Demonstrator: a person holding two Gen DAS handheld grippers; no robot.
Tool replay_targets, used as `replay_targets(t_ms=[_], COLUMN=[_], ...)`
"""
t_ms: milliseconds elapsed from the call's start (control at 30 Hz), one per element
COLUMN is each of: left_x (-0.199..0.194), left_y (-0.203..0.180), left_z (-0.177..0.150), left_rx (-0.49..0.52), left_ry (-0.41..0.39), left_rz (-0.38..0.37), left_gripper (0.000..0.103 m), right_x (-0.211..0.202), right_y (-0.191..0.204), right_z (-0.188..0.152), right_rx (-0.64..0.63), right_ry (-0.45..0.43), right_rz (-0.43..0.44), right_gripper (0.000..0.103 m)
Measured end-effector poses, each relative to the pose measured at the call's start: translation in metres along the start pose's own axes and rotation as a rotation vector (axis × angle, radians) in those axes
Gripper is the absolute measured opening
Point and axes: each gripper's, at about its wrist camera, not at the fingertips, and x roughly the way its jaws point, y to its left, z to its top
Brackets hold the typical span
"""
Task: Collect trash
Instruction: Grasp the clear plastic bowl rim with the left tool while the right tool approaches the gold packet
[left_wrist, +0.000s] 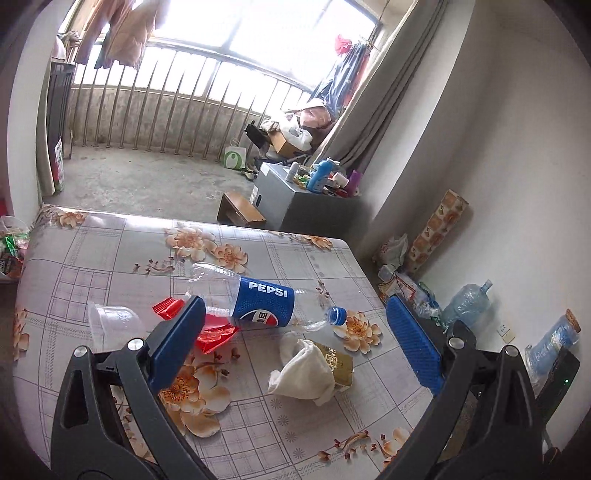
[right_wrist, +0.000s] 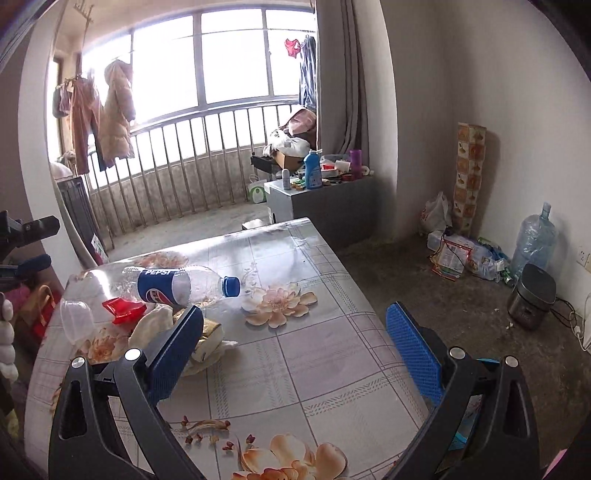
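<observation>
An empty Pepsi bottle (left_wrist: 258, 299) with a blue cap lies on its side on the floral table (left_wrist: 110, 251). Beside it lie a red wrapper (left_wrist: 212, 332), a clear plastic cup (left_wrist: 114, 325) on its side, a crumpled white tissue (left_wrist: 306, 369) and a small gold carton (left_wrist: 338, 363). My left gripper (left_wrist: 295, 314) is open above the table, the tissue and bottle between its fingers. My right gripper (right_wrist: 295, 325) is open over the table, right of the trash; the bottle (right_wrist: 177, 284), wrapper (right_wrist: 123, 310), cup (right_wrist: 75, 319) and tissue (right_wrist: 155, 325) lie at its left.
The table's right edge (right_wrist: 369, 314) drops to a concrete floor. By the wall stand a water jug (right_wrist: 533, 240), a rice cooker (right_wrist: 532, 301), a bag pile (right_wrist: 454, 254) and a cluttered grey cabinet (right_wrist: 317, 199). A balcony railing (right_wrist: 184, 166) lies beyond.
</observation>
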Motion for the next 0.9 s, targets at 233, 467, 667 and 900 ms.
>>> replay_targets(t_ms=[233,467,667,900], left_x=[-0.016,-0.007,0.018,0.017], left_y=[0.043,0.085,0.113,0.141], left_z=[-0.012,-0.027,-0.037,-0.045], left_rx=[-0.03,-0.09,-0.215,-0.241], left_ry=[-0.033,0.028,0.084,0.046], left_rz=[0.061,0.073,0.033,0.116], left_gripper=[0.094,0.094,0.081,0.07], right_x=[0.014,0.044,0.07,0.092], right_y=[0.001,0.021,0.034,0.041], right_z=[-0.001,-0.006,-0.009,-0.008], right_rx=[0.101,0.121,0.15,0.194], right_ry=[0.054,0.153,0.245,0.315], right_rz=[0.138,0.242,0.299,0.342], right_gripper=[0.096,0.096,0.089,0.081])
